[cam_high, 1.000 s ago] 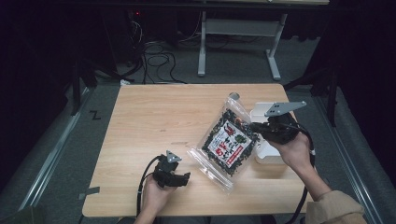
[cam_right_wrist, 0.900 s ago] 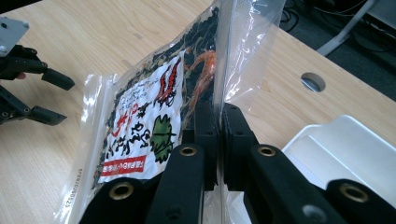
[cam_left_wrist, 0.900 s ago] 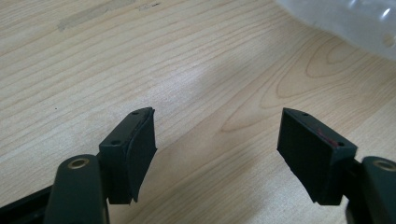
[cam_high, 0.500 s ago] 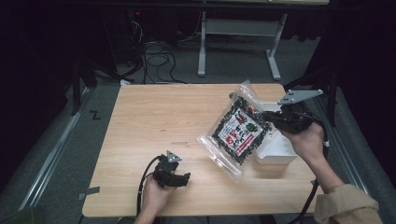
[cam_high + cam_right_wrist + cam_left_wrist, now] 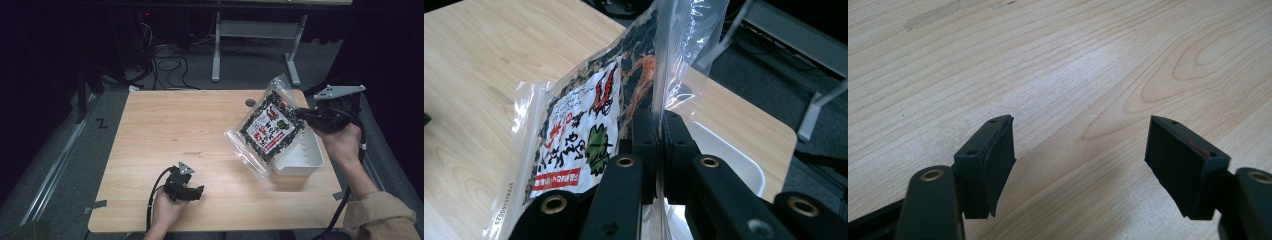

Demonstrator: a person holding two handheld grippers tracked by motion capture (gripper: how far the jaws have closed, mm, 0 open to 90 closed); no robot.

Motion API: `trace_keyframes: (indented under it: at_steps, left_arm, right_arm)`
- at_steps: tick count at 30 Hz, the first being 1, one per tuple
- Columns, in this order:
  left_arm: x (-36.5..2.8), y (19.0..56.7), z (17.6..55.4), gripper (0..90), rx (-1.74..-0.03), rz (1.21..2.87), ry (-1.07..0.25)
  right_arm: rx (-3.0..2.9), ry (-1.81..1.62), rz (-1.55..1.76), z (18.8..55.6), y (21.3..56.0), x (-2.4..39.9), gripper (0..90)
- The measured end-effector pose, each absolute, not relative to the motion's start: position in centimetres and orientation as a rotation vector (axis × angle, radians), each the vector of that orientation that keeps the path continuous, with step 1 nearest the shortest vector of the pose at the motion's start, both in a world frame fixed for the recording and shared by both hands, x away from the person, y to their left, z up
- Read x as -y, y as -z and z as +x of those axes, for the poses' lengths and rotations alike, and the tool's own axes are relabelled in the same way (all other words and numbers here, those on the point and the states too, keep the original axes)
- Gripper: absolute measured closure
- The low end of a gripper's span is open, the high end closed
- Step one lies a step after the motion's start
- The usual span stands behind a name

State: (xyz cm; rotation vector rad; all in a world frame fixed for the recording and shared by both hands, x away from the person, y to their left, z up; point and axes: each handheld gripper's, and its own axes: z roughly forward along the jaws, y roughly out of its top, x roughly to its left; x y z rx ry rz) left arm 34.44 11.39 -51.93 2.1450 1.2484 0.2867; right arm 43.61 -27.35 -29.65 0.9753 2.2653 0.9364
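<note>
A light wooden table [image 5: 200,135] fills the middle of the high view. Near its right edge stands a white bin [image 5: 302,157]. Above the bin's left side hangs a clear plastic bag [image 5: 267,125] of dark food with a red and white label, tilted and off the tabletop. The right gripper [image 5: 306,116] holds it, jaws pressed together on the bag's clear edge [image 5: 659,100], as the right gripper view shows. The left gripper [image 5: 192,191] rests near the table's front edge, well apart from the bag, jaws spread wide over bare wood [image 5: 1078,80].
</note>
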Motion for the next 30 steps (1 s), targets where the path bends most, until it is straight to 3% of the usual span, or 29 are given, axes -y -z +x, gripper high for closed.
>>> trace_keyframes:
  at_steps: [30]
  left_arm:
    - [-11.2,52.1,34.5,28.2,-1.242,2.165,-0.288]
  right_arm:
    - [-2.07,-0.811,1.133,44.6,28.2,33.8,87.8]
